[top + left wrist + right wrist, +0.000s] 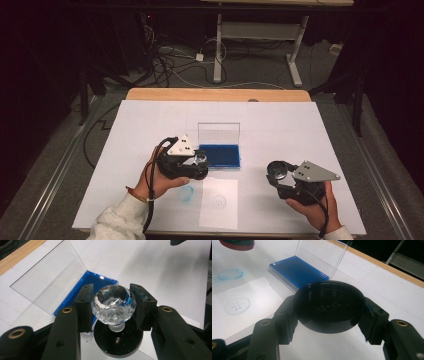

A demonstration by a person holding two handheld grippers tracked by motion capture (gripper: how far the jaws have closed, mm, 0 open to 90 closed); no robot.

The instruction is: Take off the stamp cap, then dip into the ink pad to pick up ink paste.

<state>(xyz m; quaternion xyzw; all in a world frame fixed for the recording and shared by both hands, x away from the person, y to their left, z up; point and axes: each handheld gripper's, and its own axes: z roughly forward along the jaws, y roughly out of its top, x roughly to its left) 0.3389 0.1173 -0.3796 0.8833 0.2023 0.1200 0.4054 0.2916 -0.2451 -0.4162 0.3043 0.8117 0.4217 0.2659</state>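
Crystal-knobbed stamp (113,305) sits between my left gripper (113,302) pads, clamped at faceted knob, black base toward me. Black round cap (329,306) sits between my right gripper (329,315) pads, clamped by rim. Open blue ink pad (222,155) just beyond left gripper; stamped paper slip (219,202) between both grippers.

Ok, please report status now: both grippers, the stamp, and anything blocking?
Left gripper shut on crystal-knob stamp. Right gripper shut on black cap. Open blue ink pad beside the stamp, paper sheet below; nothing between.
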